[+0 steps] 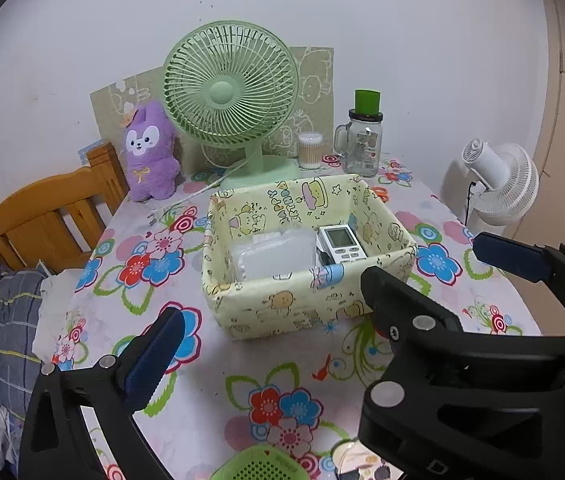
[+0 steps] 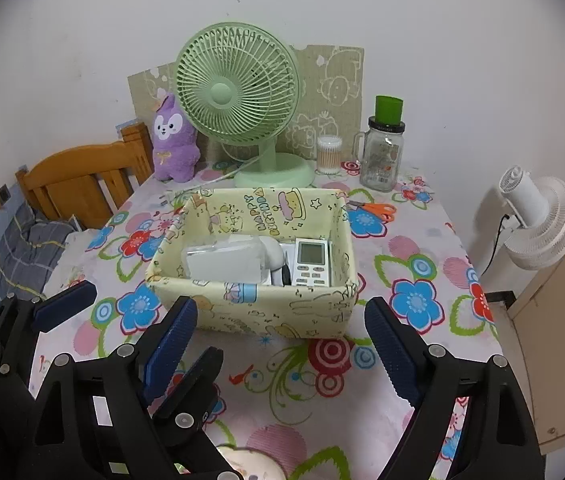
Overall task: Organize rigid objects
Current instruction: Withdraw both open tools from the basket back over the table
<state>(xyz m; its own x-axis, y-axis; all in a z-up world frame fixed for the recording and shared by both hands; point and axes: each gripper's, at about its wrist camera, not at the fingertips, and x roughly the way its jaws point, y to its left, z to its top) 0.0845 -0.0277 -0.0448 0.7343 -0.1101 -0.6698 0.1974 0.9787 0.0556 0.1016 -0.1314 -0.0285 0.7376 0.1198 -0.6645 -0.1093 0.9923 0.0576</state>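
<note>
A yellow cartoon-print fabric basket (image 1: 282,304) (image 2: 266,312) stands mid-table. Inside lie a white remote with a display (image 1: 342,244) (image 2: 312,262) and a clear plastic case (image 1: 272,254) (image 2: 224,262). My left gripper (image 1: 282,320) (image 2: 150,320) is open in front of the basket, empty; its right finger is hidden behind the right gripper's body. My right gripper (image 2: 282,306) (image 1: 422,258) is open close beside it, also empty. A green perforated object (image 1: 262,466) and a patterned item (image 1: 362,462) lie at the table's near edge.
A green desk fan (image 2: 238,100), purple plush (image 2: 174,140), glass mug jar with green lid (image 2: 382,152), cotton swab tub (image 2: 328,154) and orange scissors (image 2: 376,210) stand behind the basket. A wooden headboard (image 2: 78,176) is at left, a white fan (image 2: 538,220) at right.
</note>
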